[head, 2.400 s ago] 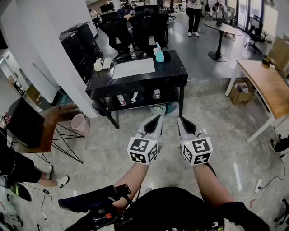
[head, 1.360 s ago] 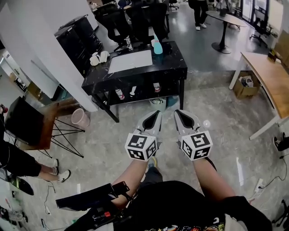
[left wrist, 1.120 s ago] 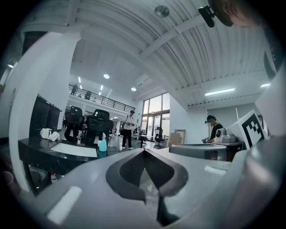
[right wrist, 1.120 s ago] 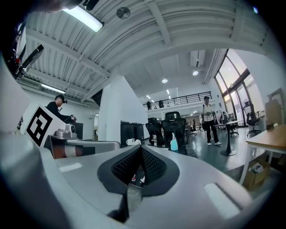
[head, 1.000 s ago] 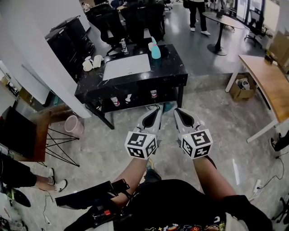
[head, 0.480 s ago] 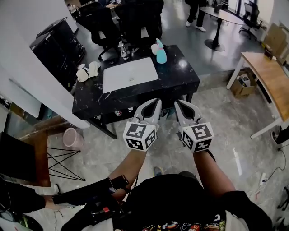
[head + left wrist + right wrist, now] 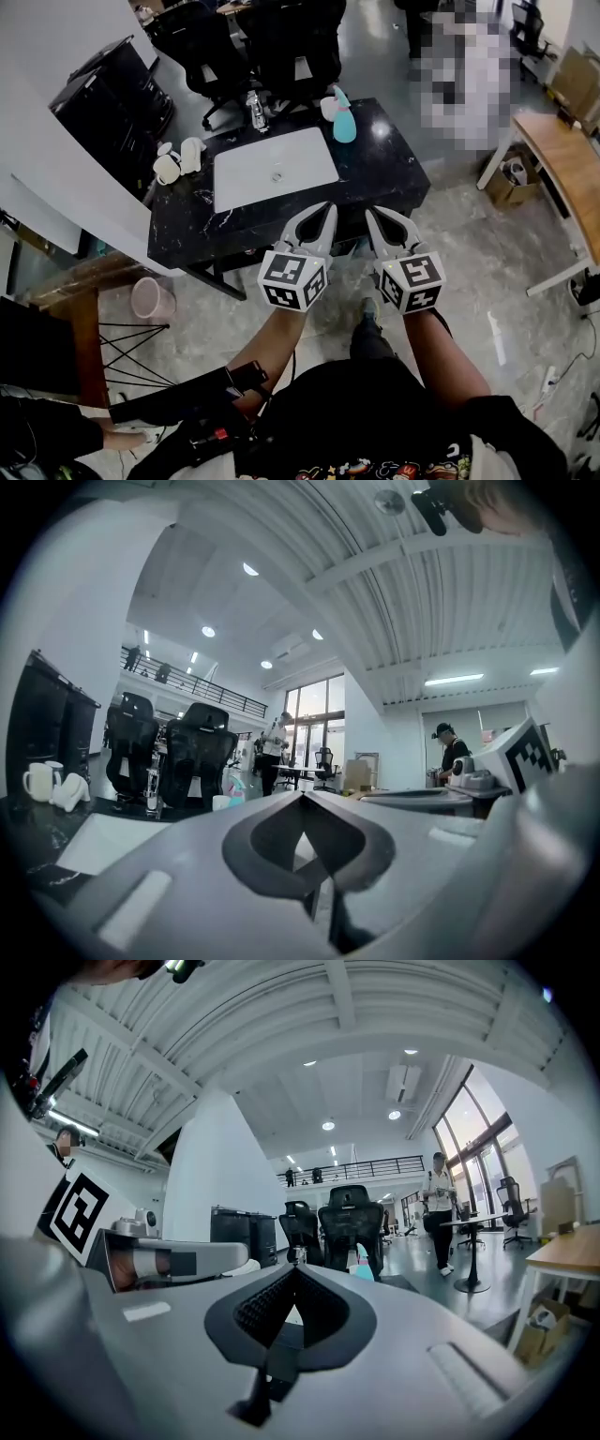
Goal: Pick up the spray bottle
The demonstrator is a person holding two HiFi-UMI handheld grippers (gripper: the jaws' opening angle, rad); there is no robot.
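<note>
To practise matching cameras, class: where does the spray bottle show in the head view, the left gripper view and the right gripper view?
Head view: the spray bottle stands at the far right of the black table.
Left gripper view: it is small, left of centre, just above the gripper's body.
Right gripper view: it peeks up right of centre.
Shared landmark: the black office chairs behind it.

The spray bottle [image 7: 344, 119] has a teal body and a pale trigger head. It stands upright near the far edge of the black counter [image 7: 389, 169], toward the right end, just past the far right corner of a white mat [image 7: 275, 169].
</note>
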